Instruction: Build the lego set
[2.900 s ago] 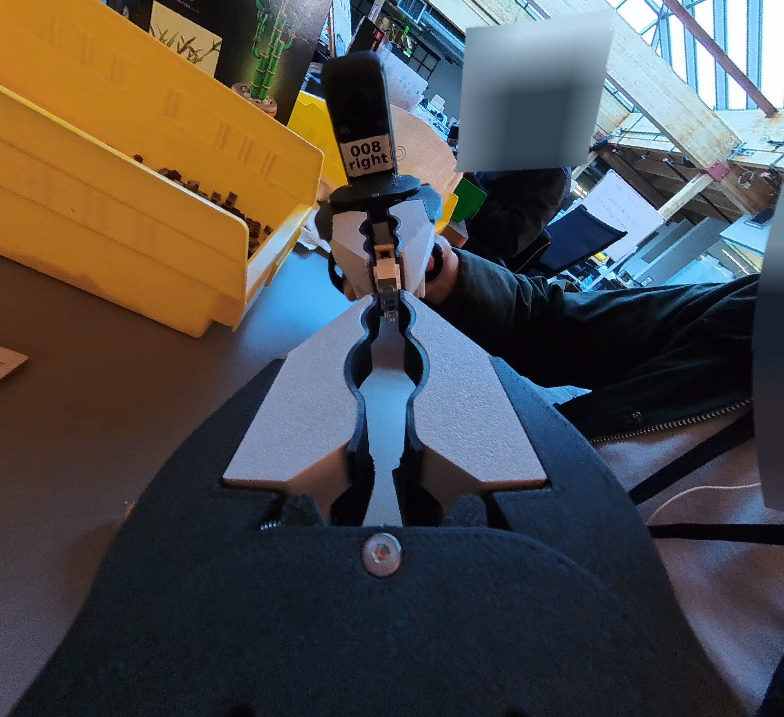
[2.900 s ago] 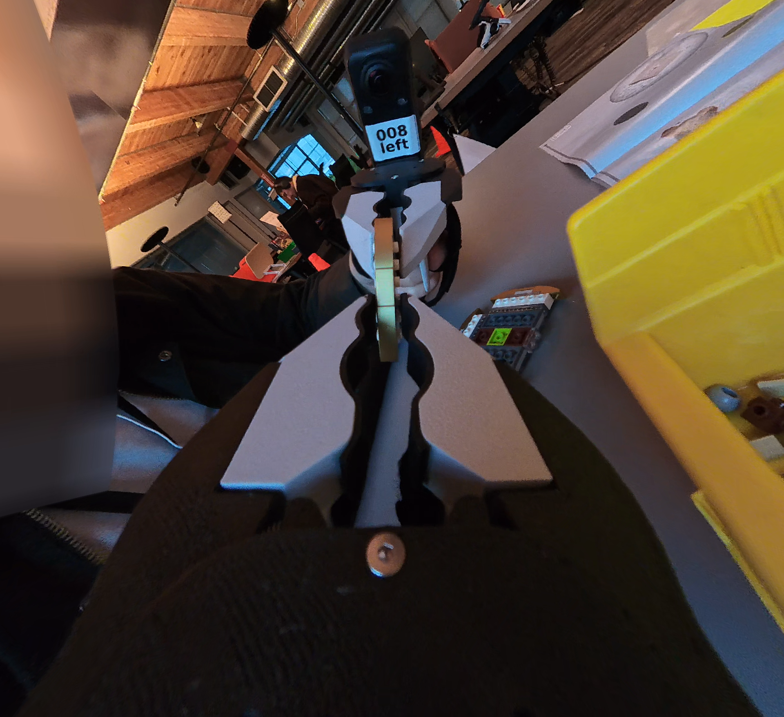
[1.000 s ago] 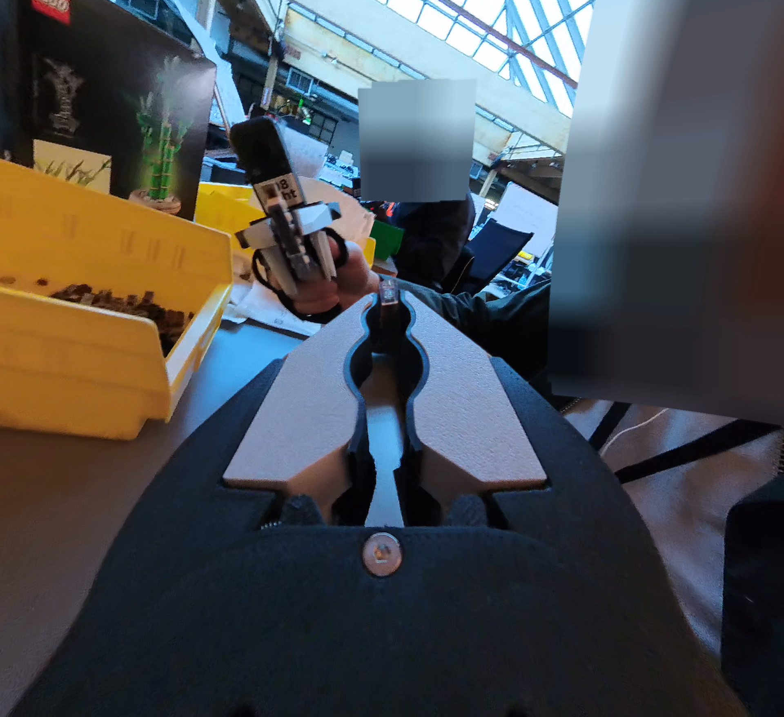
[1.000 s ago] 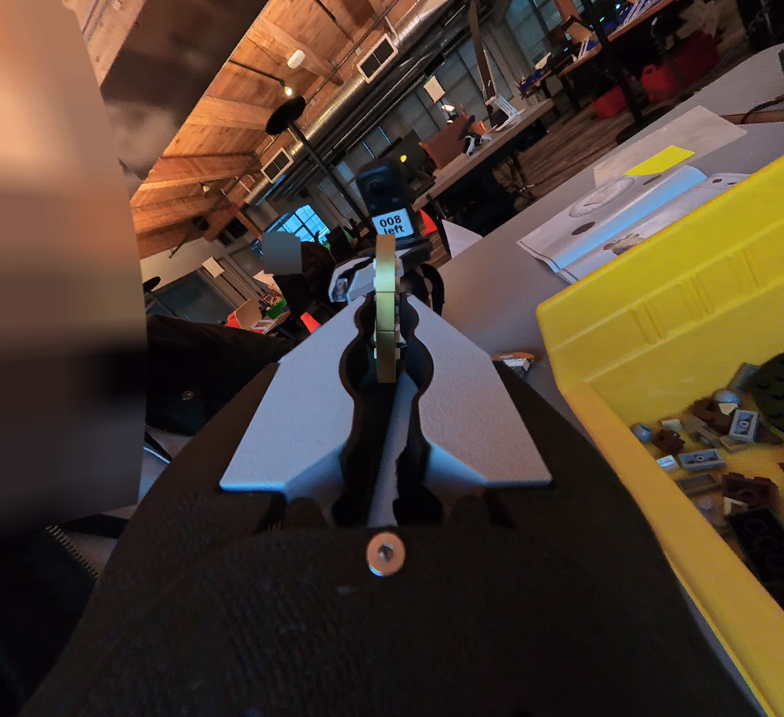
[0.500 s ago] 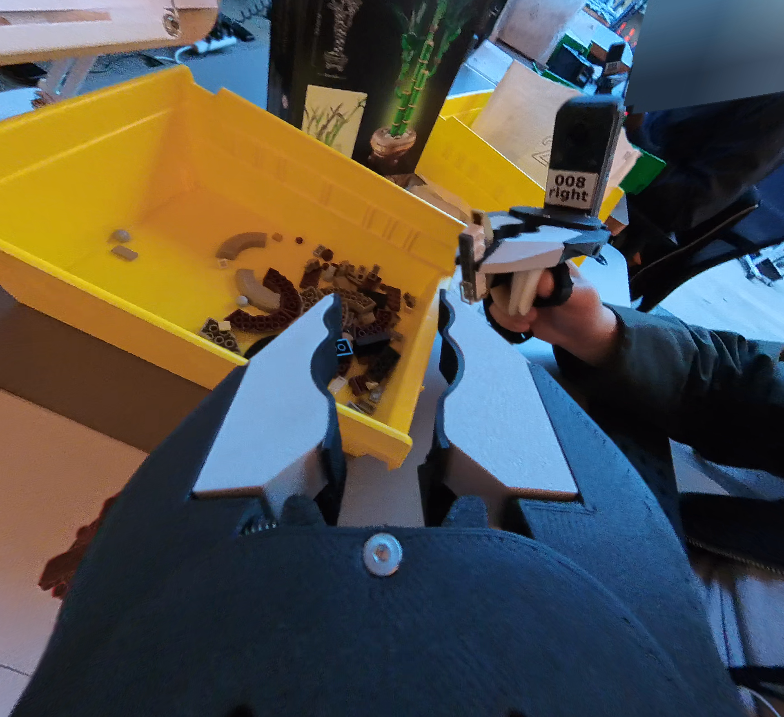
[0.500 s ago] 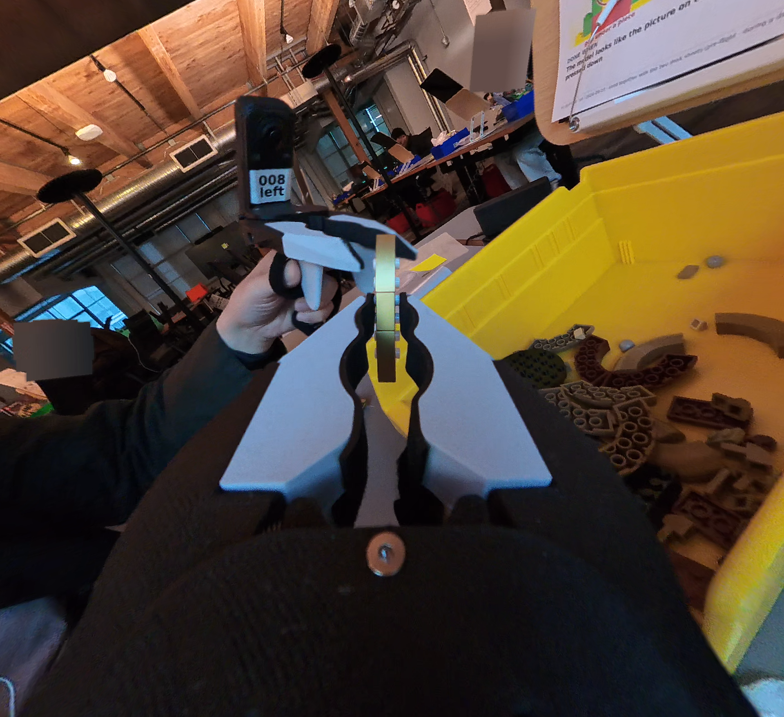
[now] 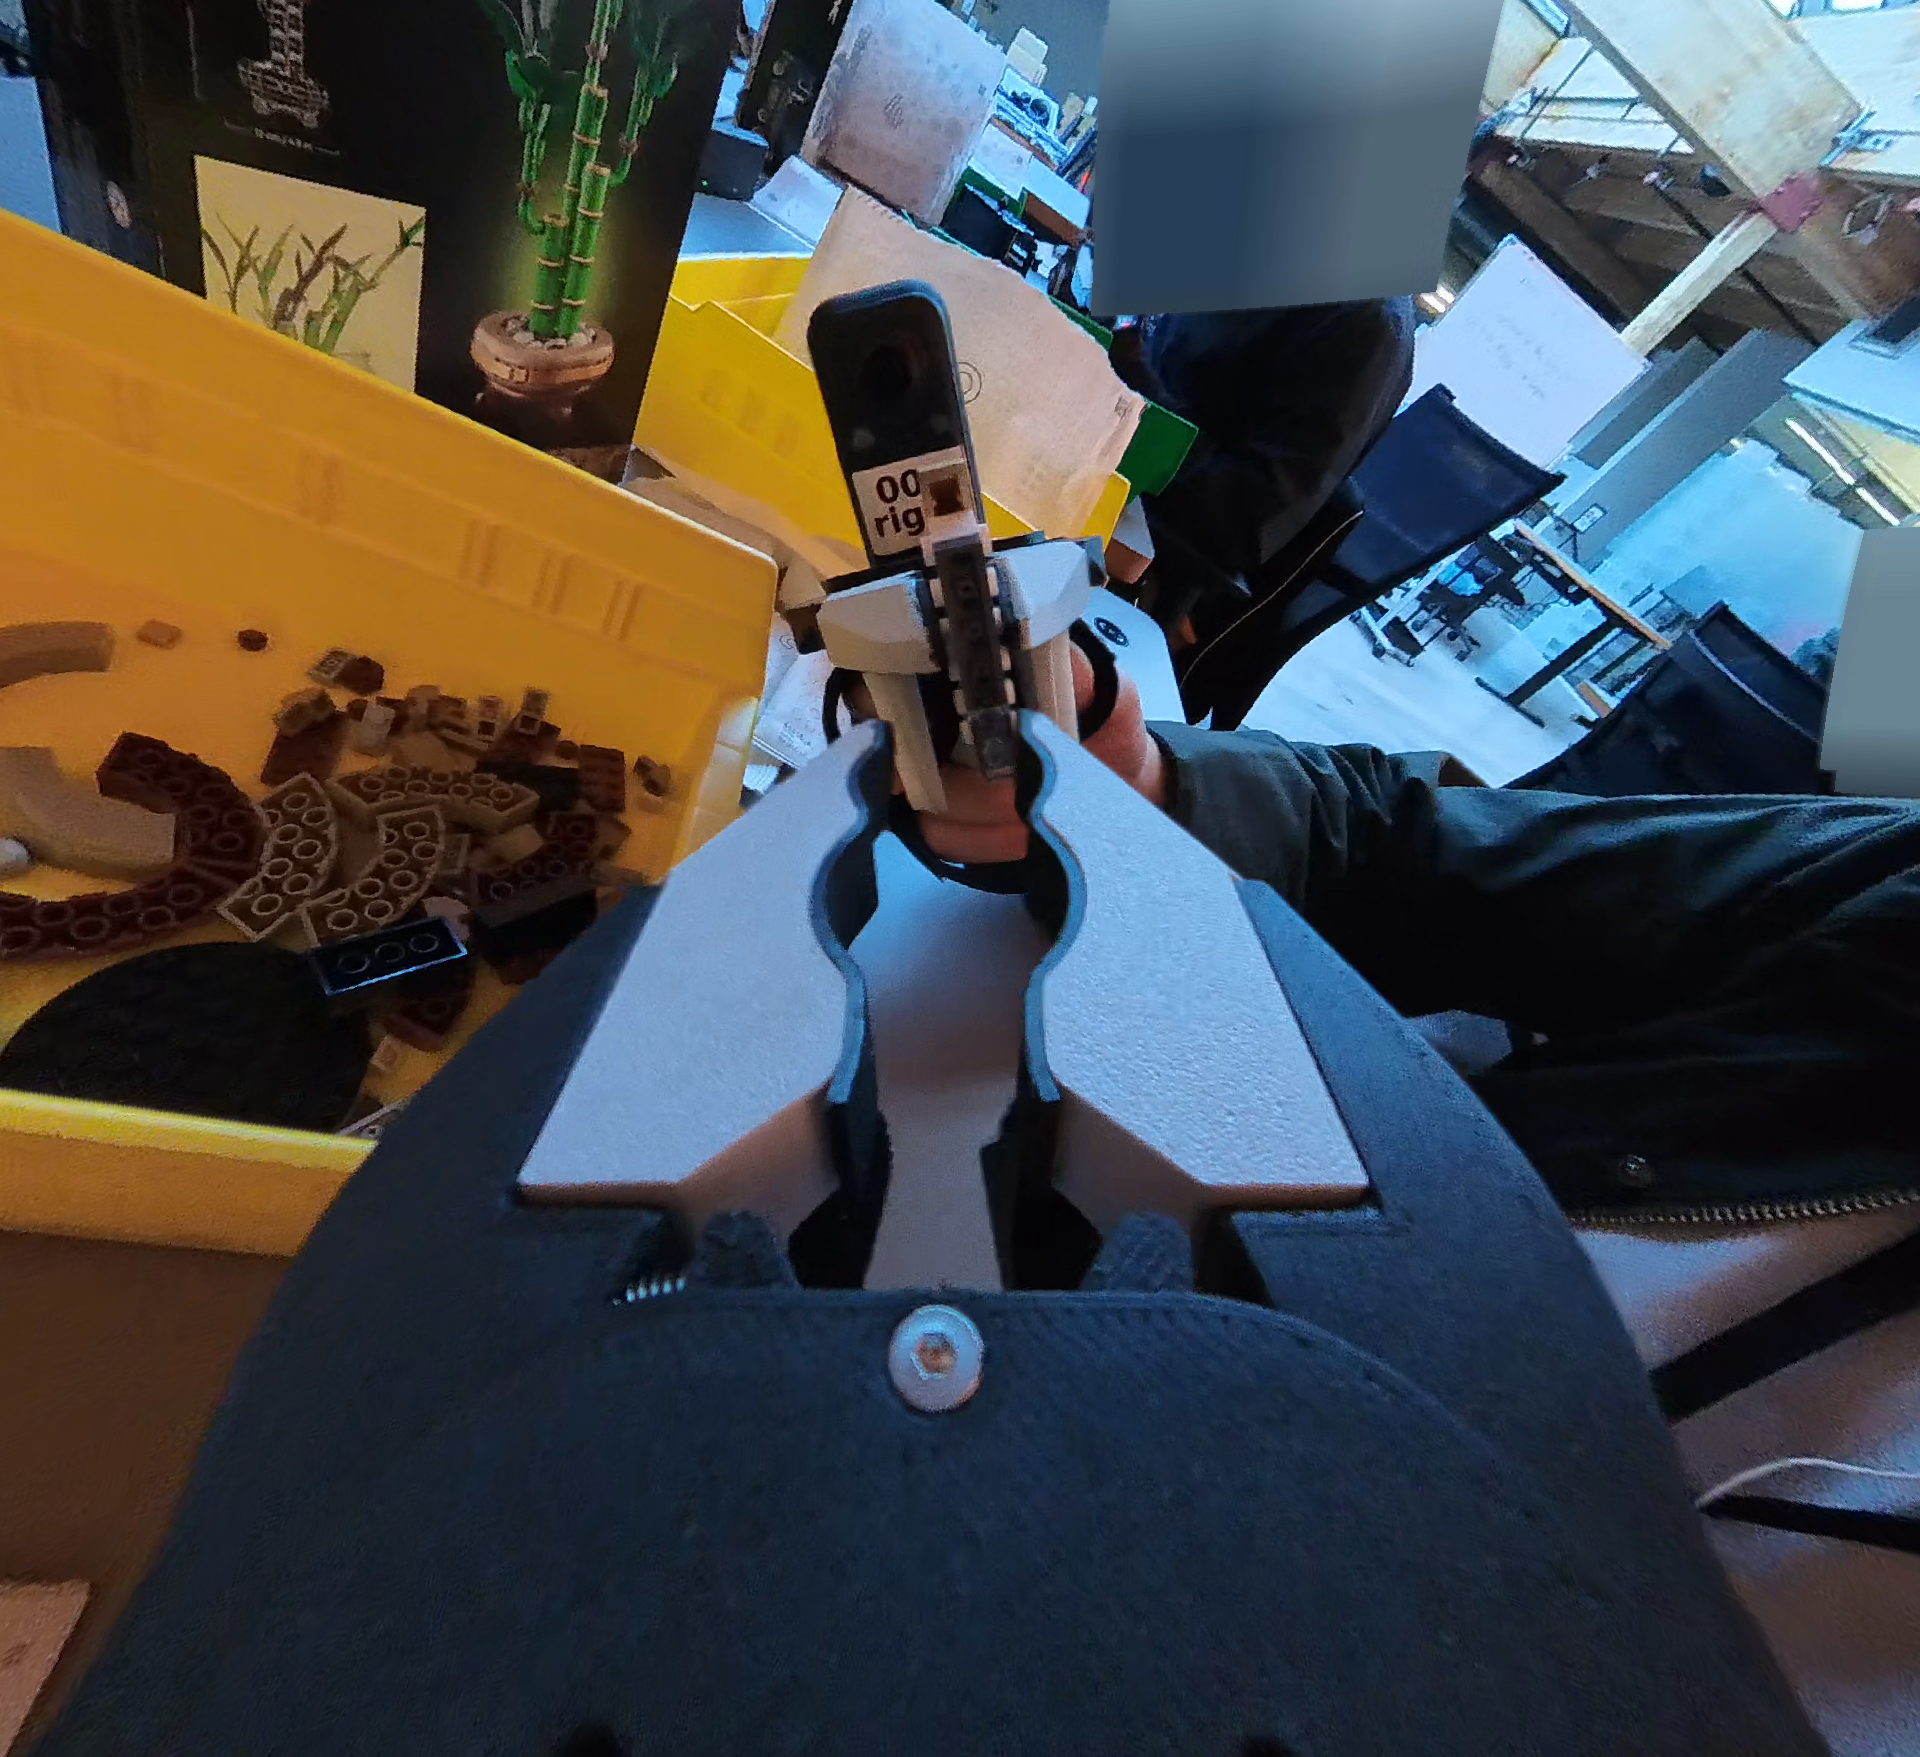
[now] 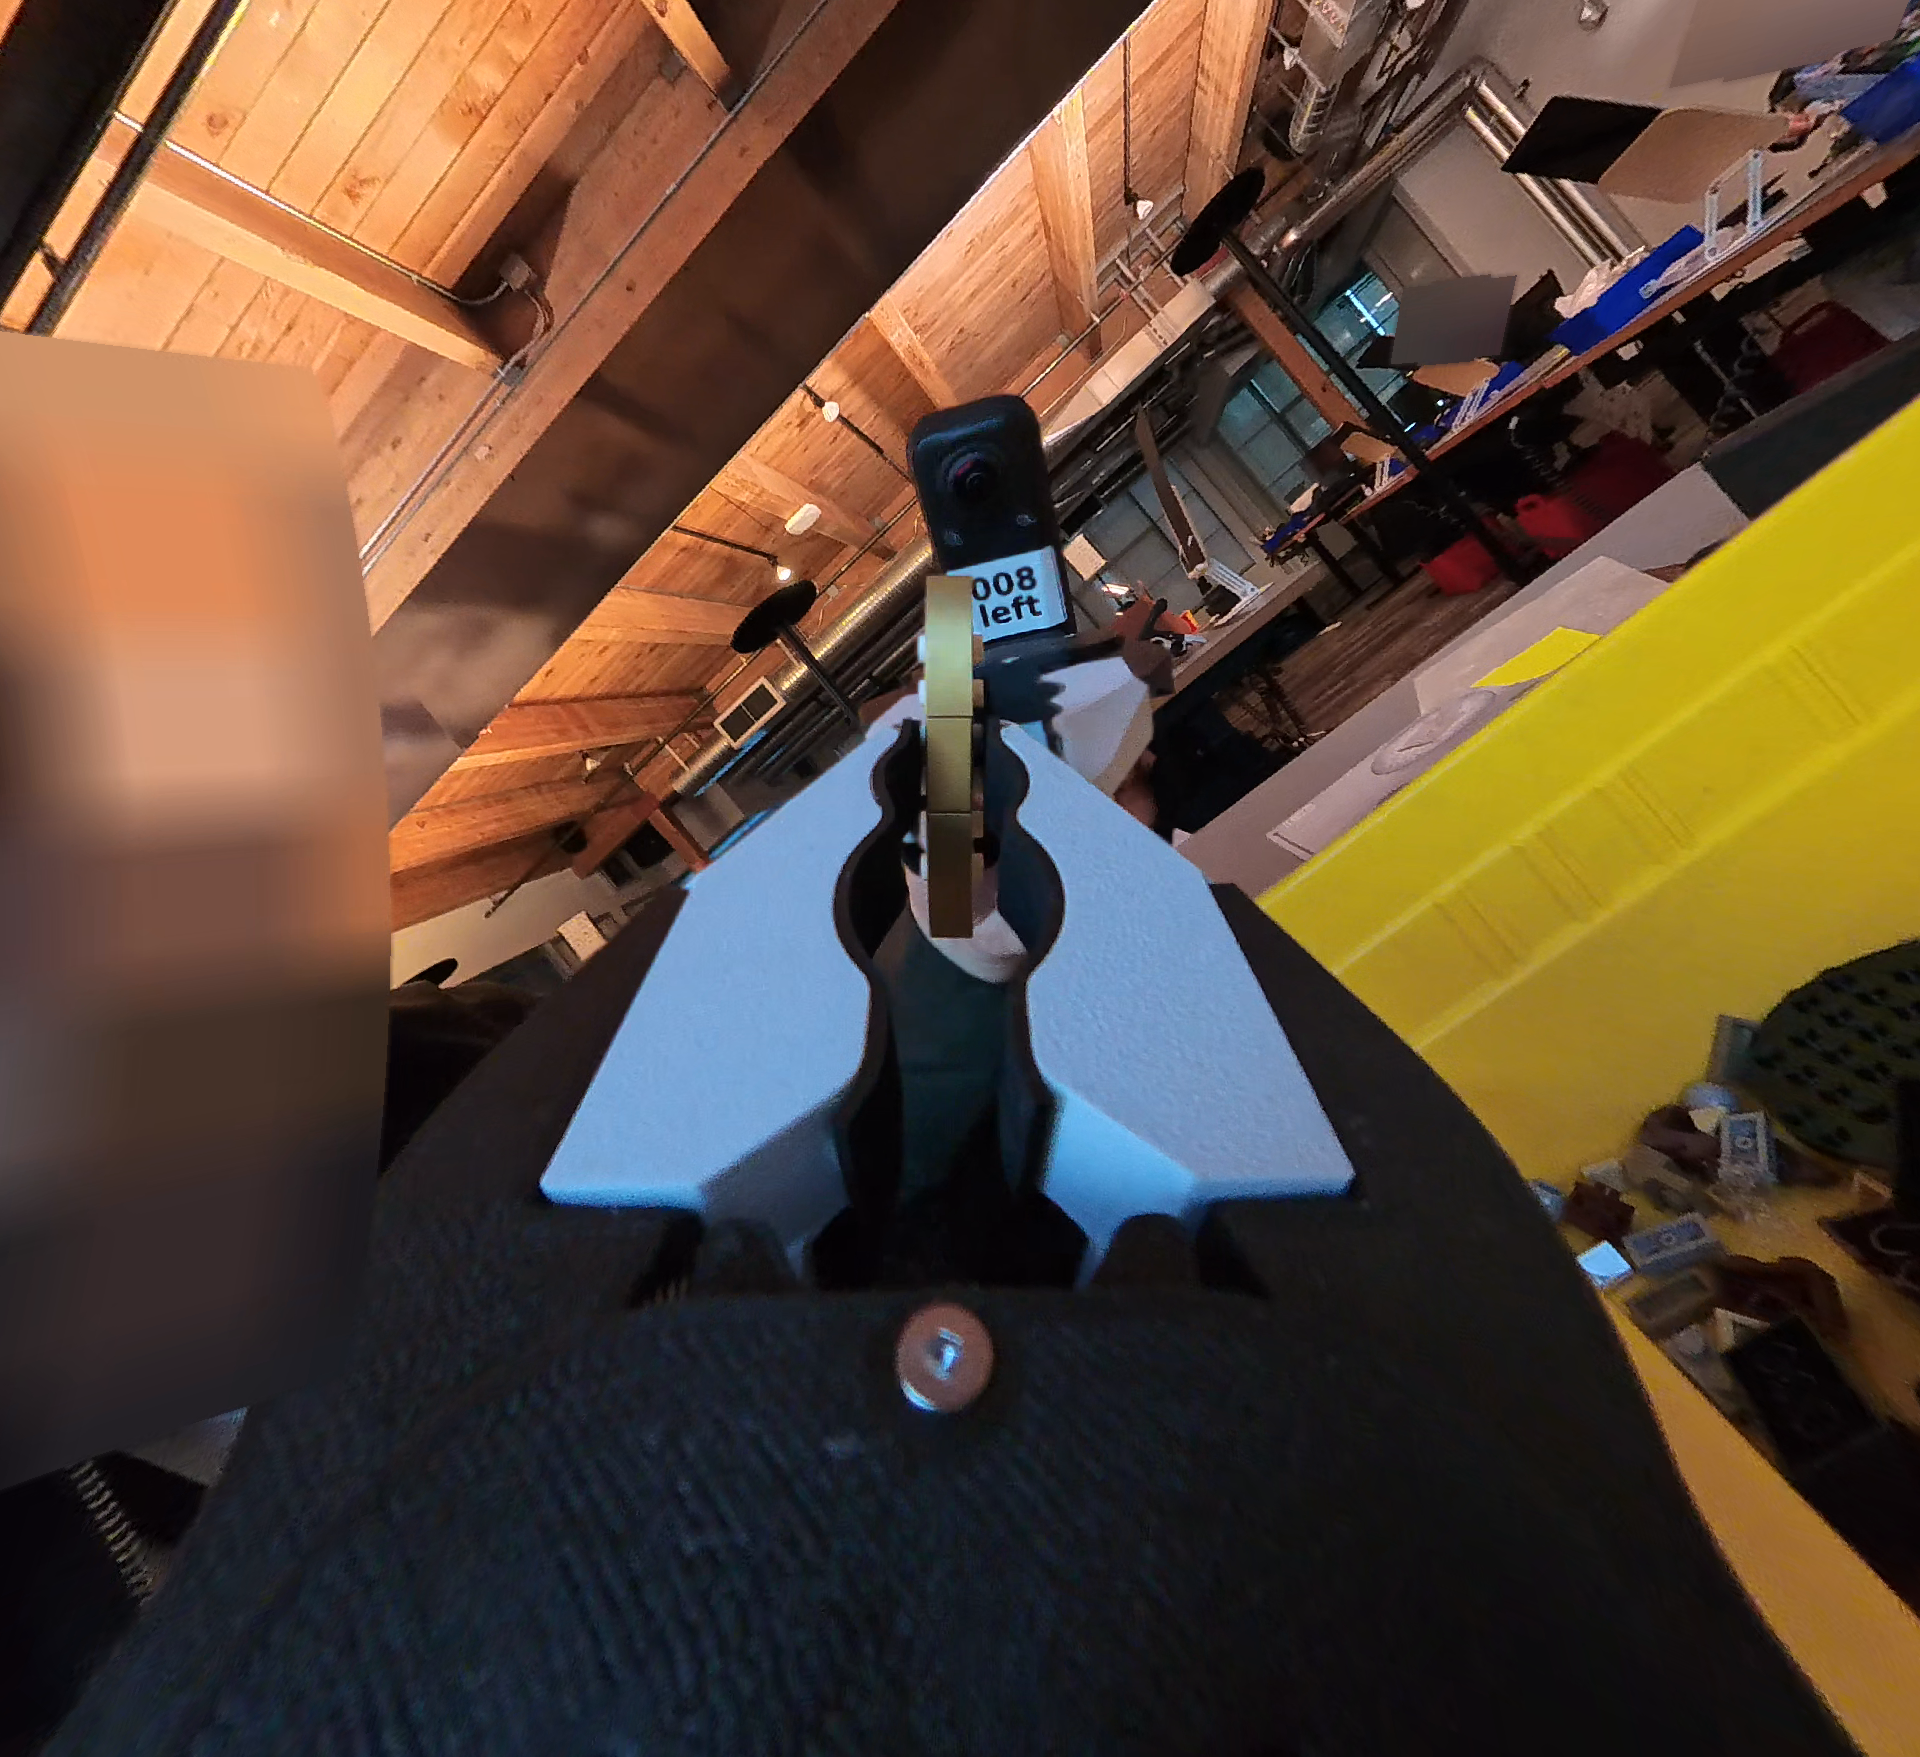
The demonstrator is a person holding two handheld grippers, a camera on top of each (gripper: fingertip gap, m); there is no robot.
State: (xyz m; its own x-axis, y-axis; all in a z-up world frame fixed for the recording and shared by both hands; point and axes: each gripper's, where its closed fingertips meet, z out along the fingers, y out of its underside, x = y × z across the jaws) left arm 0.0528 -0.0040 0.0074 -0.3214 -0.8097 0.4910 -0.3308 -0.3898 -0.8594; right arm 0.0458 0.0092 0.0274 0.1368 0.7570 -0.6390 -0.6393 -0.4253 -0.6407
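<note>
Right gripper (image 8: 951, 772) is pinching the gold strip (image 8: 951, 751) upright, straight ahead of the spread, empty left gripper (image 7: 951, 751), clear of the yellow bin's (image 7: 364, 502) rim.

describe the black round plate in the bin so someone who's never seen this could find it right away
Start at the yellow bin on the left of the left wrist view, with its heap of brown and tan lego pieces. The black round plate lies flat at the near edge of that heap, against the bin's front wall. It is the largest piece there and the only full disc; its neighbours are small bricks and curved segments.
</note>
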